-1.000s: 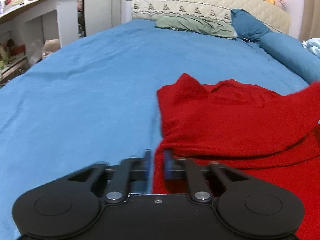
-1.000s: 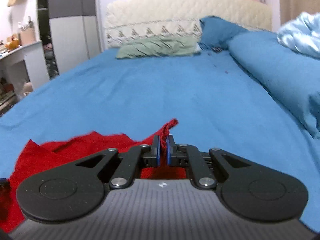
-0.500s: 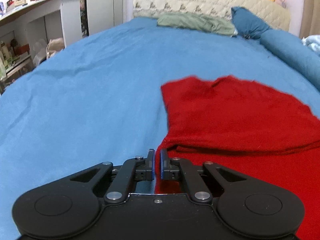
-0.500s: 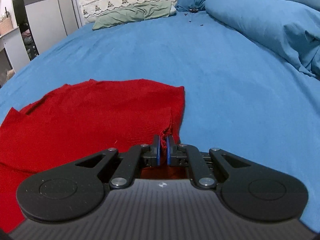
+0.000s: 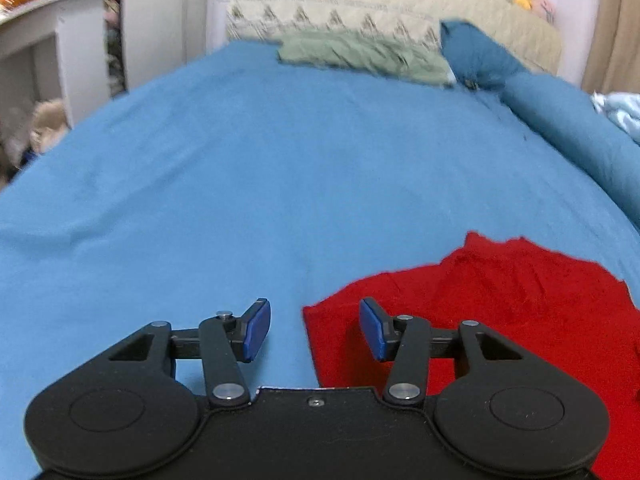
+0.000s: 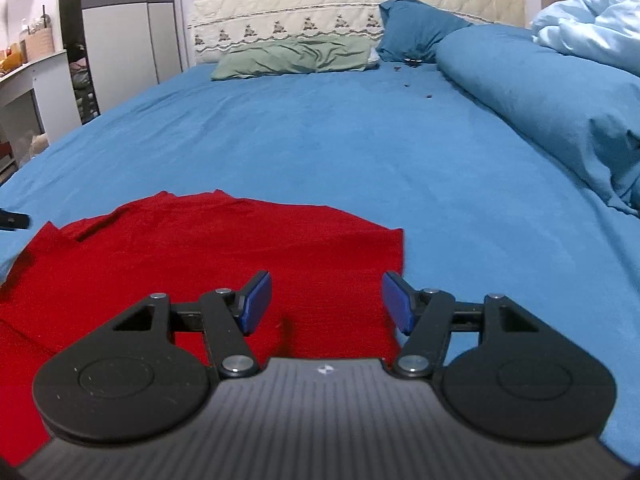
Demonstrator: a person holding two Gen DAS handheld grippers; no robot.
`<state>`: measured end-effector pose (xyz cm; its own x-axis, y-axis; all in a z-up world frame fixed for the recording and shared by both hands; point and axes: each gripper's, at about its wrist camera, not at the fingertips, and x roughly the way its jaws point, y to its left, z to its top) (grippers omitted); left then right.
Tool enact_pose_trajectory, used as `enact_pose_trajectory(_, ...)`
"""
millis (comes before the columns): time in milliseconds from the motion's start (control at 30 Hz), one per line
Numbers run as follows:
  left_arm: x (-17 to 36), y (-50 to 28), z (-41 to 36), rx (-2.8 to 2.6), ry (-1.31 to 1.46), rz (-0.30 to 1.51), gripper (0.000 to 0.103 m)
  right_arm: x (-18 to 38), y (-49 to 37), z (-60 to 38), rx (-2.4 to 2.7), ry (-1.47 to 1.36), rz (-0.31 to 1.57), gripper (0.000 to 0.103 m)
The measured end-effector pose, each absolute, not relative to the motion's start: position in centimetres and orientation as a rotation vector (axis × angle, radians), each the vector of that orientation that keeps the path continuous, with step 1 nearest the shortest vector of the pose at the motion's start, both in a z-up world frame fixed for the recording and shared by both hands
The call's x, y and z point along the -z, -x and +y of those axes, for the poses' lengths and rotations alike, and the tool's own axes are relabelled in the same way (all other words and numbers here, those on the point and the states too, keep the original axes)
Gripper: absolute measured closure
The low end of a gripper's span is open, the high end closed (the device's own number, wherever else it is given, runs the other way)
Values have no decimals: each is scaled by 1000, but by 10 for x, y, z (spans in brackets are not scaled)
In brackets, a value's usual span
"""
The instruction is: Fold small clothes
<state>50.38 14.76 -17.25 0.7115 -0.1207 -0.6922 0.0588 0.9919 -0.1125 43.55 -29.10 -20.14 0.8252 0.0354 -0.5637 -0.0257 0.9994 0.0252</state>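
Observation:
A red knitted garment point(image 6: 224, 252) lies folded flat on the blue bed sheet point(image 6: 360, 144). In the left wrist view the same garment point(image 5: 512, 304) fills the lower right. My left gripper point(image 5: 315, 330) hovers over the garment's left edge, its jaws opening with nothing pinched between the blue pads. My right gripper point(image 6: 327, 304) sits above the garment's right edge, jaws also opening, the cloth lying below them and not gripped. A sliver of the left gripper point(image 6: 14, 220) shows at the left edge of the right wrist view.
A green pillow point(image 6: 296, 58), a blue pillow point(image 6: 416, 30) and a cream quilted headboard point(image 6: 352, 0) stand at the far end. A rolled blue duvet point(image 6: 548, 96) and a pale blue blanket point(image 6: 592, 28) line the right side. White shelving point(image 5: 44, 52) stands left of the bed.
Both grippers were shut on the red garment's edges and carried the fold over; now both have let go and stand open. The left gripper has shifted left, off the cloth's edge.

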Motion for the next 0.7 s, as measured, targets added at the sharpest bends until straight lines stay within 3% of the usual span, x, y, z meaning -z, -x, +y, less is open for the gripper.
enact_pose_trajectory(133,186,-513,146,141,104,825,52,206,-441,-286,-40,-6,608,26)
enact_pose_trajectory(200,193,-516,142,149,93,850,61,209,-441,-287,-41,-8,612,26)
enact_pose_trajectory(267,199,-520,139,155,86,874,84,212,-441,-286,-42,-10,617,26)
enact_pose_trajectory(333,198,-520,137,145,71,865,93,212,-440,-286,-46,-9,620,26)
enact_pose_trajectory(533,197,-510,145,32,-10,803,97,216,-438,-282,-71,7,613,26)
enact_pose_trajectory(700,185,-480,148,-48,12,728,86,222,-435,-280,-98,11,622,26)
